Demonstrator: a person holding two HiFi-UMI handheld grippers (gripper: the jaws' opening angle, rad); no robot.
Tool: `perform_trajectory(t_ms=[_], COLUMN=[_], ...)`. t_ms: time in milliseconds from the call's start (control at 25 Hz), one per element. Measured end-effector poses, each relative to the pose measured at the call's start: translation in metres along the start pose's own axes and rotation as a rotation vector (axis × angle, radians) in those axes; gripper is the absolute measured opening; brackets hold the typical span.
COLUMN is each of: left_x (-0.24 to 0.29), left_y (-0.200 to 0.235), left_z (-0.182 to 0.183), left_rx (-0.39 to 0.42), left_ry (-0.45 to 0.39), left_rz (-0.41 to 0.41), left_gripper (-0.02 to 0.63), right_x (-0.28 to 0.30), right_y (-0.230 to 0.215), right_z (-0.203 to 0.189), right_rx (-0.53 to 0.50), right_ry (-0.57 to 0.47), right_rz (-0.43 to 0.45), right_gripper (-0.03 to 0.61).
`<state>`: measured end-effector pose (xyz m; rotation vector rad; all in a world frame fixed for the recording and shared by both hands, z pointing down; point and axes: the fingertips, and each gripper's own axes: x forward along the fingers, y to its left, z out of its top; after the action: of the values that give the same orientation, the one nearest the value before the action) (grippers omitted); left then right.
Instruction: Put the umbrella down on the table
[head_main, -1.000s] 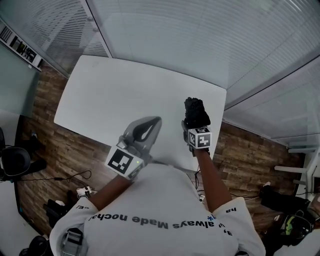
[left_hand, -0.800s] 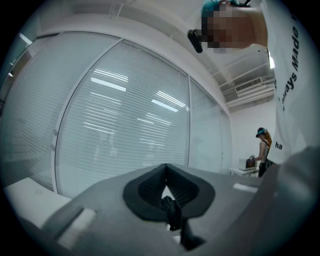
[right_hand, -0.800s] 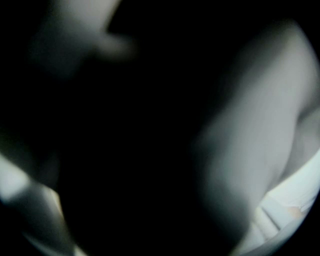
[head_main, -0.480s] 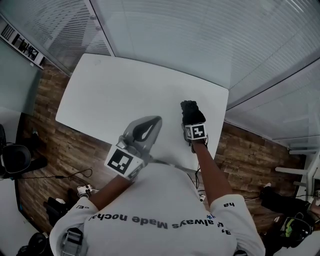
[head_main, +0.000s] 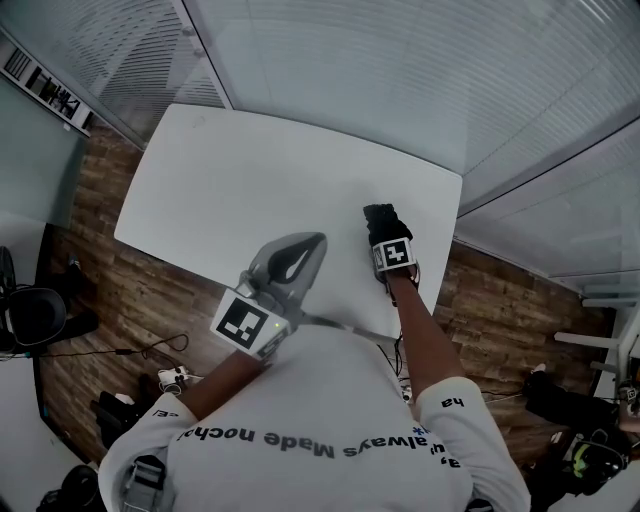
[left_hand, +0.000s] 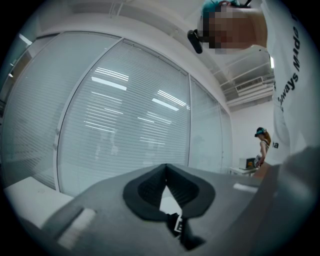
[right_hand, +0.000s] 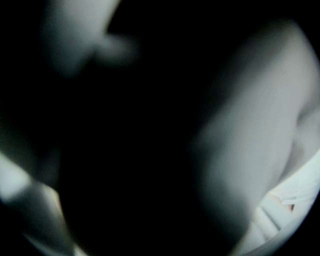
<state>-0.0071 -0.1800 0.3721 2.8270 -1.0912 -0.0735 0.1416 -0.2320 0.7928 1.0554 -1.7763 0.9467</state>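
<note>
The black folded umbrella (head_main: 378, 214) sits in the right gripper (head_main: 386, 236), low over the near right part of the white table (head_main: 230, 190). From the head view it cannot be told whether it already touches the tabletop. In the right gripper view a dark mass fills the space between the blurred grey jaws, so they appear clamped on the umbrella. The left gripper (head_main: 318, 240) hangs just left of it, over the table's near edge, with its jaws closed tip to tip and nothing between them.

The step in hand looks like the last of the lowering. It would go best if the umbrella were brought flat until its length rests on the table, well inside the right edge. Then the jaws should be opened fully before the gripper is drawn back, so that the fabric does not snag and drag.
</note>
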Motion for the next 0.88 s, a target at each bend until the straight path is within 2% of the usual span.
perform_trajectory(t_ms=[520, 880], left_x=[-0.003, -0.009], left_y=[0.004, 0.008], left_z=[0.001, 0.003], left_rx=[0.013, 0.022], left_ry=[0.022, 0.031], left_rz=[0.011, 0.024], left_gripper=[0.003, 0.003], right_x=[0.020, 0.024], right_y=[-0.008, -0.006], right_z=[-0.014, -0.015], right_rx=[0.033, 0.026], right_ry=[0.119, 0.144], right_rz=[0.007, 0.010], right_gripper=[0.230, 0.232])
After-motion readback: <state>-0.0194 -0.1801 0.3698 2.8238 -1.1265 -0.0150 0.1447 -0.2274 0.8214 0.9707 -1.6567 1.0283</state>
